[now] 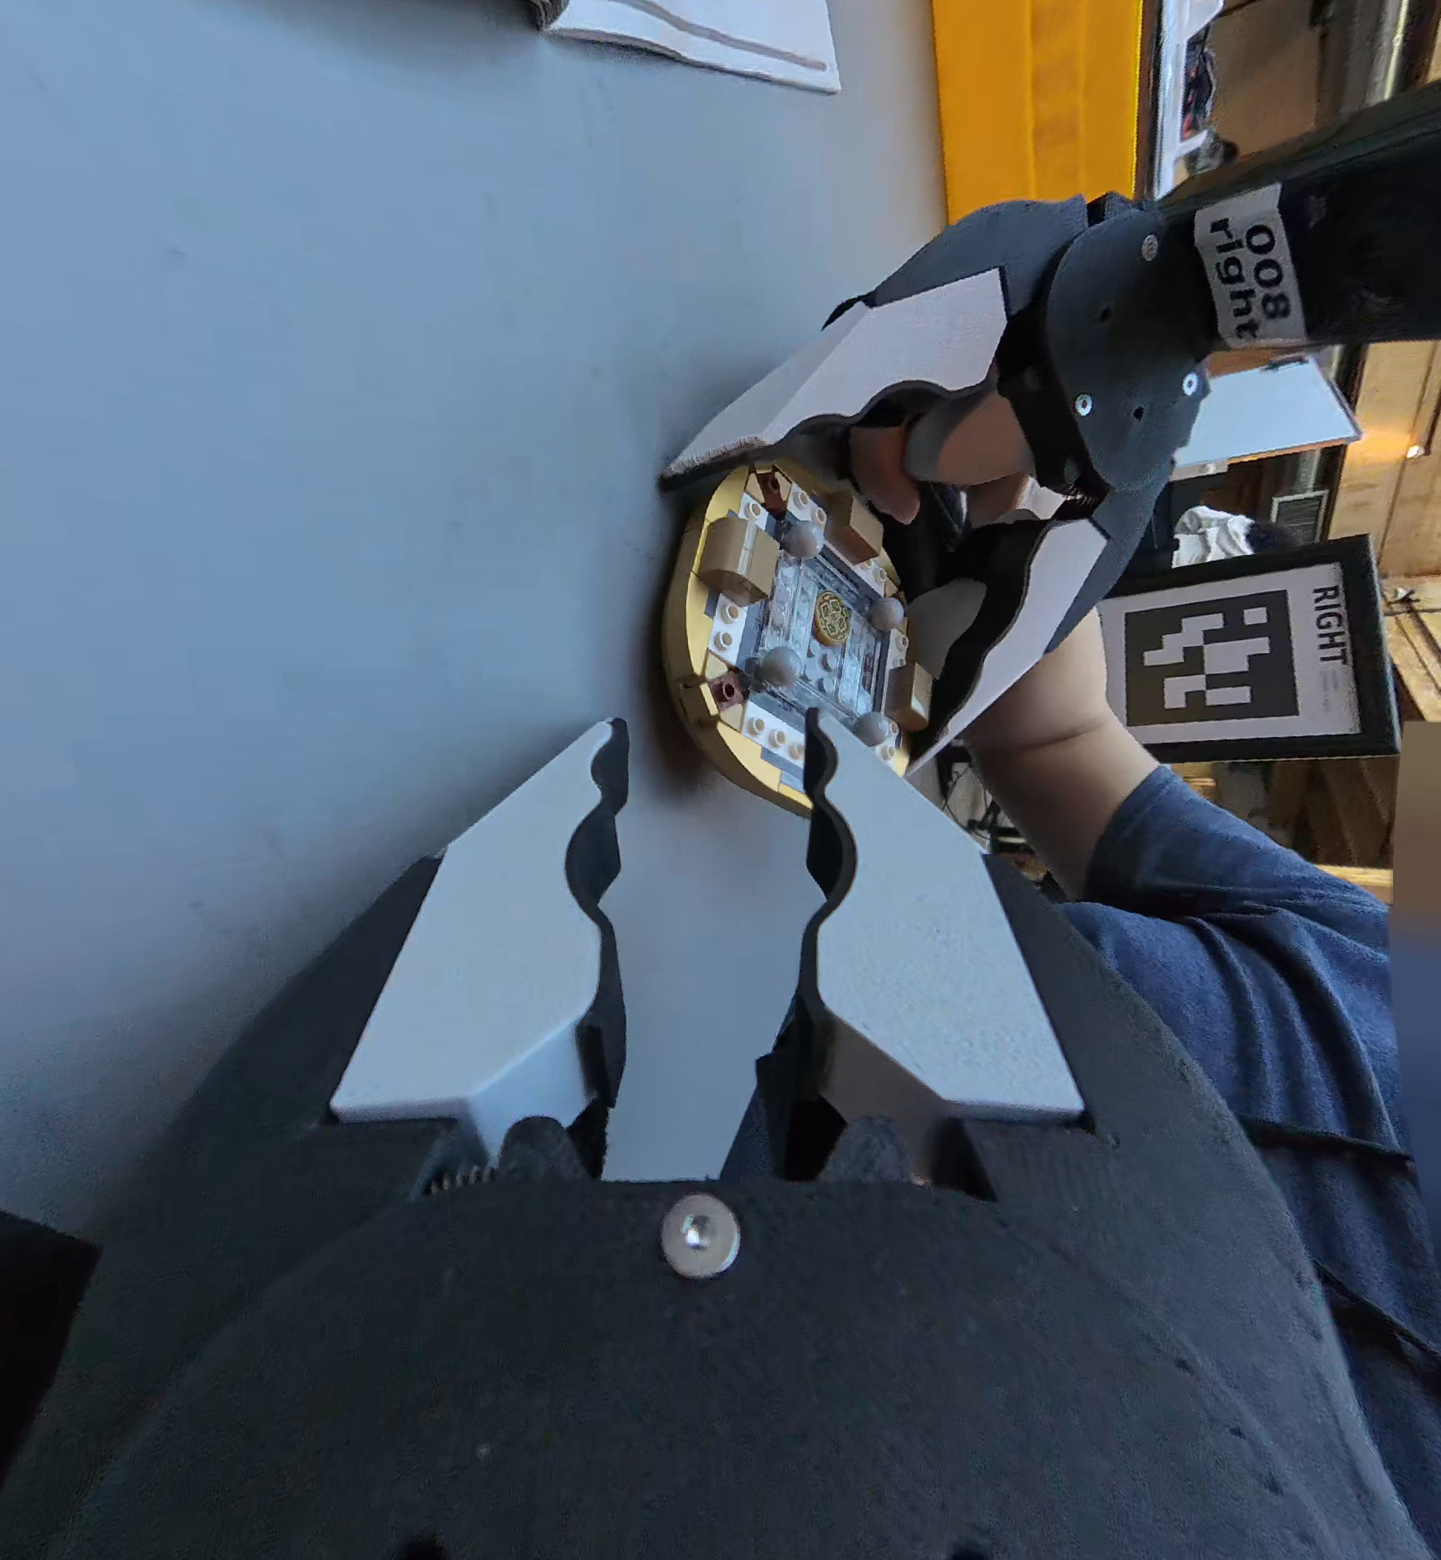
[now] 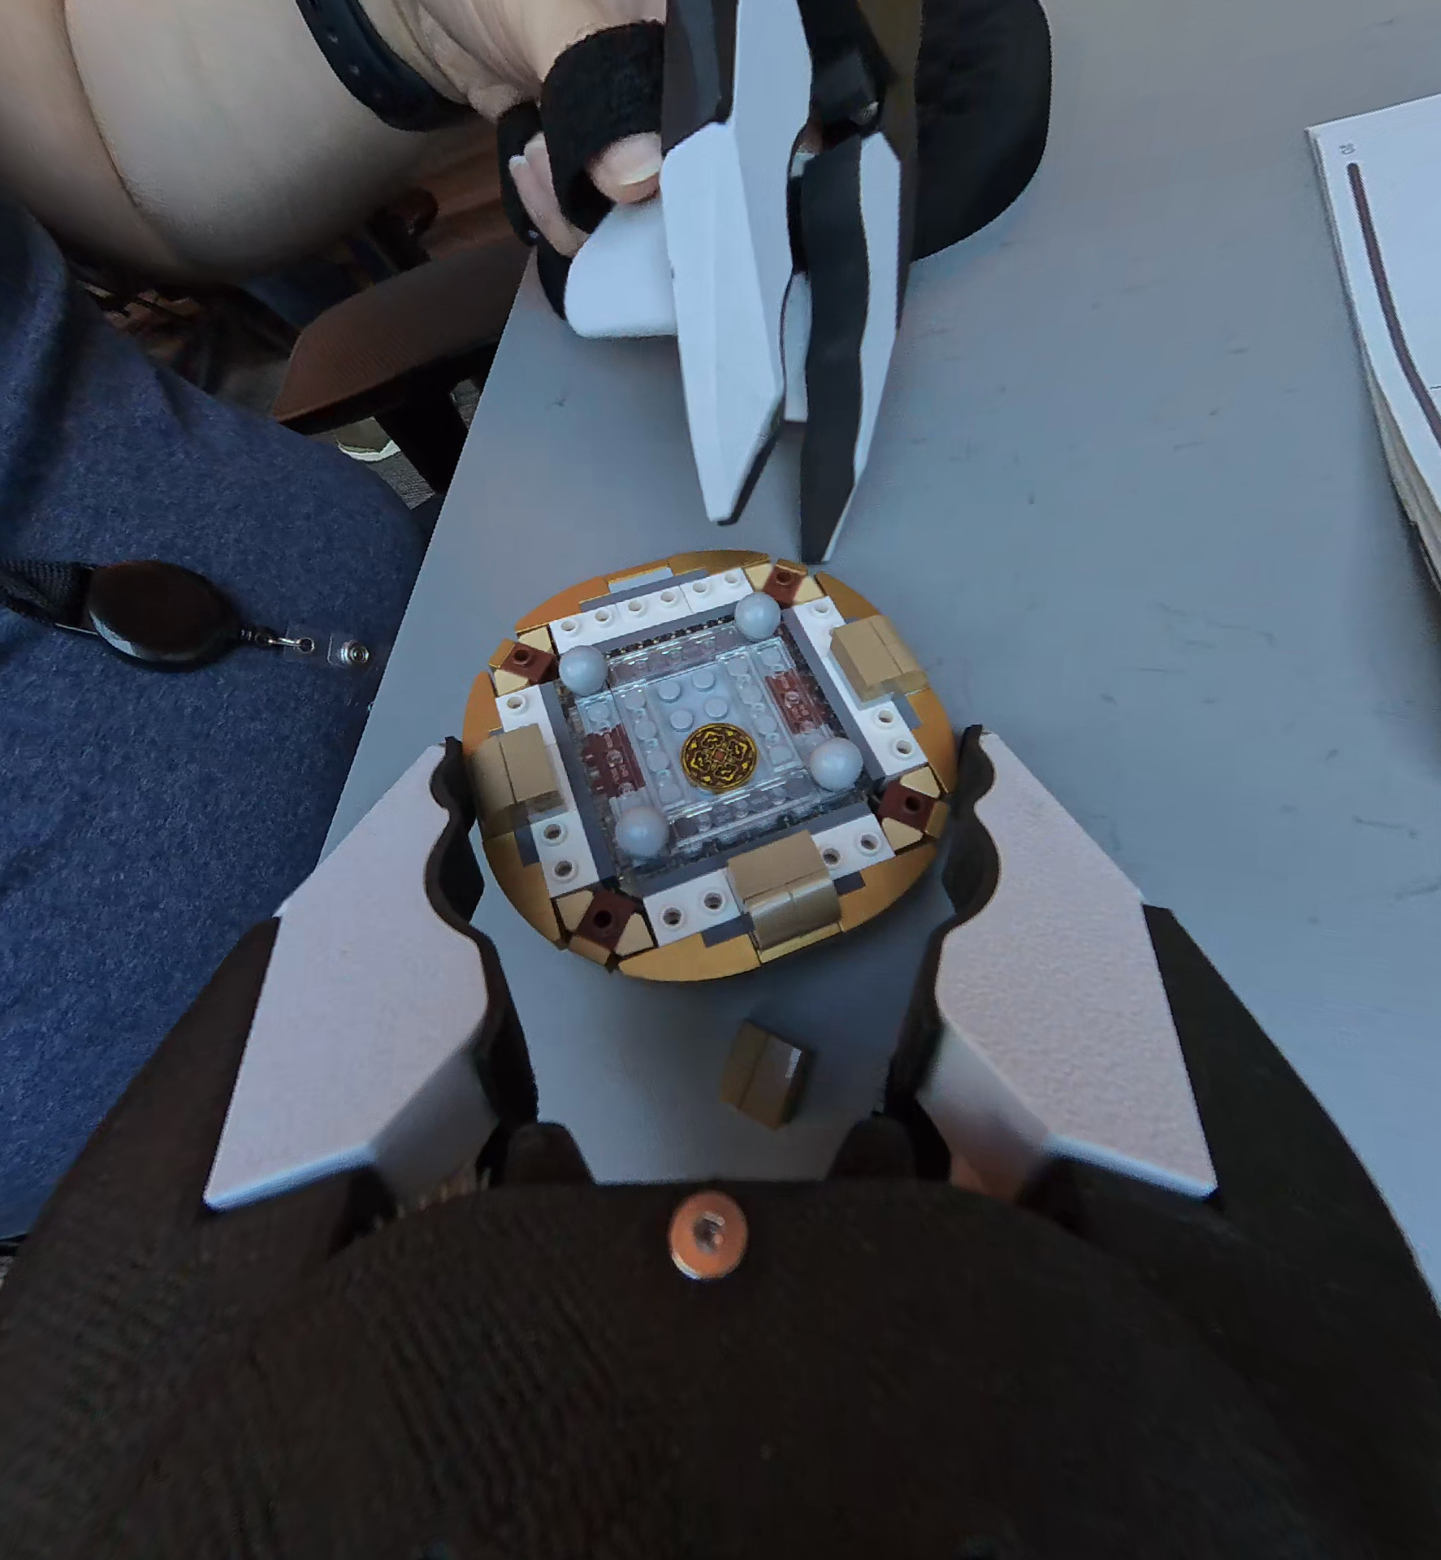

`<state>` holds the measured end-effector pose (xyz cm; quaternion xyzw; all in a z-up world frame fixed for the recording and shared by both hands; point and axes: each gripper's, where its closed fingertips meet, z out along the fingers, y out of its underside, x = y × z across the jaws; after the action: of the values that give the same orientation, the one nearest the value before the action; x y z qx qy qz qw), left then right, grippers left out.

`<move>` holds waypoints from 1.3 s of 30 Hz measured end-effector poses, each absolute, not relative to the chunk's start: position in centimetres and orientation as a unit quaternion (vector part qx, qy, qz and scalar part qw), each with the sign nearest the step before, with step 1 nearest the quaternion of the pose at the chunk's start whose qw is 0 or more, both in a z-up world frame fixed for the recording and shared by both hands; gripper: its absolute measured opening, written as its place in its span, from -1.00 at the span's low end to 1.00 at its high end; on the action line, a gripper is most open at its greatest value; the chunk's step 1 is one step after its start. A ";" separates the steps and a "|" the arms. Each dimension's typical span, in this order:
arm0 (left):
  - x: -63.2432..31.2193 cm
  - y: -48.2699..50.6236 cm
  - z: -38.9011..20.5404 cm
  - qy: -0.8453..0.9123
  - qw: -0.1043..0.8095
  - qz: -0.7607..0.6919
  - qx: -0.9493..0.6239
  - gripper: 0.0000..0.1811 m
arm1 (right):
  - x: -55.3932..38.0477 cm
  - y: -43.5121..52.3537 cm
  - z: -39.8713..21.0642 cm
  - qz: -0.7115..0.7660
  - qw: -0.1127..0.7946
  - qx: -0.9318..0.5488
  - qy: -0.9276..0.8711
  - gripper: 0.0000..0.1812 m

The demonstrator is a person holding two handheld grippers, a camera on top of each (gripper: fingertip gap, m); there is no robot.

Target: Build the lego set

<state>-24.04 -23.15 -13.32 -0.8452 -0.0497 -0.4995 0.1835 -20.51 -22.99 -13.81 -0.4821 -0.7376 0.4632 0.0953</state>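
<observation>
A round gold lego build (image 2: 704, 962), with white bricks, tan blocks, four grey balls and a clear centre plate, lies flat on the grey table (image 2: 1139, 540). My right gripper (image 2: 710, 743) is open wide, one fingertip at each side of the build's rim. A loose tan-gold brick (image 2: 763, 1072) lies on the table between its fingers, nearer the camera. My left gripper (image 1: 713, 730) is open and empty, its tips just short of the build (image 1: 793, 641). In the right wrist view the left gripper (image 2: 772, 532) points down at the build's far edge. In the left wrist view the right gripper (image 1: 789, 625) straddles the build.
An open instruction booklet (image 2: 1426, 380) lies at the table's right; it also shows in the left wrist view (image 1: 700, 42). The table edge (image 2: 413, 641) runs close to the build on the left, with a person in a blue shirt and a black badge reel (image 2: 152, 616) beyond it. The gap from one gripper's tips to the other's is roughly 5 cm.
</observation>
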 end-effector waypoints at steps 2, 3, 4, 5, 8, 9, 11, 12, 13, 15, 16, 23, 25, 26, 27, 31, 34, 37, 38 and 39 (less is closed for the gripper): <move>-24.1 -23.6 -13.2 -0.062 0.189 -0.508 -0.838 -0.52 | -20.5 -23.0 -13.6 0.470 0.085 -0.486 -0.732 0.25; -24.1 -23.9 -13.1 -0.068 0.194 -0.513 -0.833 -0.52 | -20.5 -22.9 -13.5 0.473 0.078 -0.489 -0.729 0.25; -23.9 -24.4 -13.0 -0.073 0.193 -0.521 -0.828 -0.51 | -20.5 -22.9 -13.5 0.475 0.073 -0.490 -0.727 0.25; -23.6 -24.9 -13.0 -0.077 0.188 -0.530 -0.823 -0.49 | -20.5 -22.9 -13.4 0.477 0.068 -0.491 -0.726 0.25; -22.3 -25.9 -12.6 -0.099 0.184 -0.566 -0.798 -0.44 | -20.5 -22.8 -13.3 0.479 0.058 -0.493 -0.724 0.25; -21.9 -26.1 -12.4 -0.111 0.184 -0.580 -0.786 -0.43 | -20.5 -22.8 -13.3 0.480 0.056 -0.494 -0.723 0.25; -21.6 -26.0 -12.2 -0.137 0.192 -0.595 -0.769 -0.44 | -20.6 -22.8 -13.2 0.483 0.051 -0.497 -0.719 0.24; -21.4 -25.9 -11.9 -0.148 0.194 -0.606 -0.757 -0.43 | -20.6 -22.8 -13.1 0.484 0.049 -0.498 -0.718 0.24; -21.3 -25.7 -11.5 -0.161 0.197 -0.620 -0.743 -0.41 | -20.6 -22.8 -13.1 0.487 0.047 -0.499 -0.715 0.24; -21.2 -25.3 -11.3 -0.191 0.202 -0.635 -0.721 -0.40 | -20.6 -22.7 -13.0 0.494 0.041 -0.503 -0.708 0.25; -21.0 -25.2 -11.3 -0.197 0.201 -0.641 -0.714 -0.41 | -20.7 -22.7 -12.9 0.497 0.039 -0.504 -0.706 0.25; -20.3 -24.4 -11.5 -0.215 0.217 -0.631 -0.713 -0.49 | -20.6 -22.5 -12.9 0.501 0.041 -0.505 -0.702 0.24; -20.5 -24.2 -11.6 -0.220 0.225 -0.626 -0.714 -0.57 | -20.6 -22.4 -12.9 0.498 0.048 -0.503 -0.704 0.24; -20.6 -24.1 -11.8 -0.220 0.230 -0.620 -0.717 -0.63 | -20.6 -22.3 -13.0 0.495 0.052 -0.503 -0.706 0.24; -20.7 -24.1 -11.9 -0.219 0.236 -0.615 -0.720 -0.68 | -20.5 -22.3 -13.0 0.492 0.056 -0.502 -0.709 0.24; -21.2 -23.7 -11.9 -0.225 0.255 -0.613 -0.713 -0.77 | -20.5 -22.1 -13.4 0.471 0.081 -0.499 -0.722 0.24; -21.4 -23.6 -12.0 -0.223 0.263 -0.609 -0.715 -0.78 | -20.6 -22.1 -13.8 0.454 0.103 -0.495 -0.733 0.24; -21.5 -23.7 -12.2 -0.210 0.274 -0.594 -0.727 -0.79 | -20.8 -22.0 -14.1 0.437 0.130 -0.485 -0.746 0.24; -21.5 -23.8 -12.3 -0.205 0.274 -0.590 -0.731 -0.79 | -20.8 -22.1 -14.2 0.433 0.136 -0.482 -0.749 0.24; -21.6 -23.8 -12.3 -0.202 0.276 -0.588 -0.733 -0.79 | -20.9 -22.1 -14.2 0.432 0.142 -0.480 -0.750 0.24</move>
<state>-21.61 -23.80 -12.32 -0.7333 -0.2019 -0.5876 0.2762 -20.89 -22.13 -14.24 -0.4802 -0.7499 0.4321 0.1424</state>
